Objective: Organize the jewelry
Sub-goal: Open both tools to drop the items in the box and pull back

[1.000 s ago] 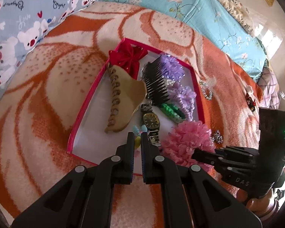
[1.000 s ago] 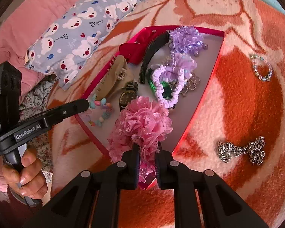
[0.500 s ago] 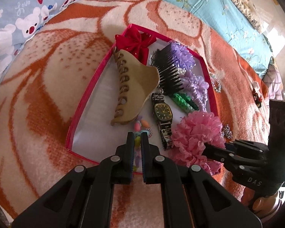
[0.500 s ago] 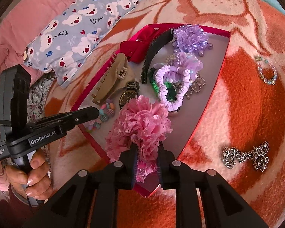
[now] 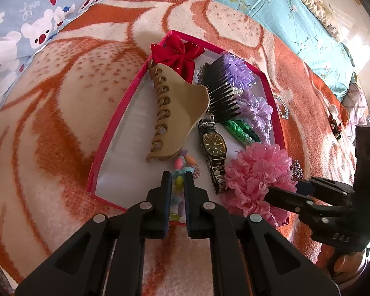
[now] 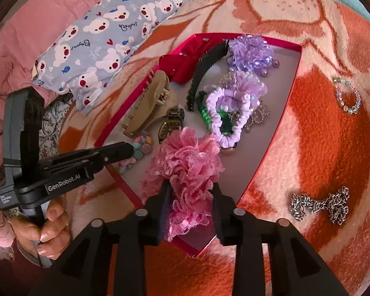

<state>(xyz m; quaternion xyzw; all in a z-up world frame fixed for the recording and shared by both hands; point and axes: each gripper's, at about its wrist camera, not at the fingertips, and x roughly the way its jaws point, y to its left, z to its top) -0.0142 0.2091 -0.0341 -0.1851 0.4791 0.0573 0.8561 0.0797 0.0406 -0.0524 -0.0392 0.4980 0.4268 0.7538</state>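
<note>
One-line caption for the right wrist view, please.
Right gripper straddling a pink lace scrunchie at the near corner of a red tray; a silver chain lies outside on the blanket.

An orange and cream patterned blanket covered the bed. At its far left edge lay a light blue pillow printed with white bear faces, red hearts and small written words. Beside the pillow, further to the left, a pink quilt was bunched up in folds. Behind the blanket, a turquoise sheet with white flowers stretched along the far side. On the far edge of this sheet lay a strip of beige flowered fabric.
</note>
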